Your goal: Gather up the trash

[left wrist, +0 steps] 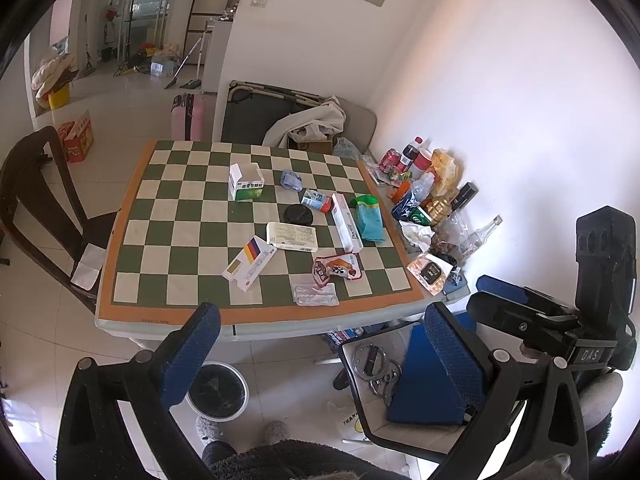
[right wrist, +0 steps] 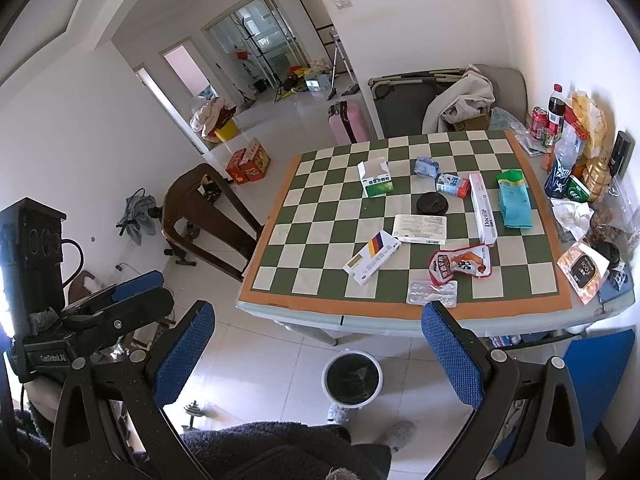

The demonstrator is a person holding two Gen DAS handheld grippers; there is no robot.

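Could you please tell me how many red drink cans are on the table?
1: a red can stands at the far right corner of the table, beside the cola bottle. Clutter there may hide others.

A table (left wrist: 120, 312) is covered by a matt cloth (left wrist: 184, 216) in green and cream checks with an orange border. On it lie smooth cardboard boxes, among them a green and white box (left wrist: 245, 189) and a long toothpaste box (left wrist: 347, 222), beside a shiny red snack wrapper (left wrist: 337, 269) and a clear plastic blister pack (left wrist: 316, 294). The floor (left wrist: 120, 92) is glossy pale tile. A chair (right wrist: 208, 216) is dark polished wood. Both grippers have black plastic frames and blue textured pads (left wrist: 188, 354).
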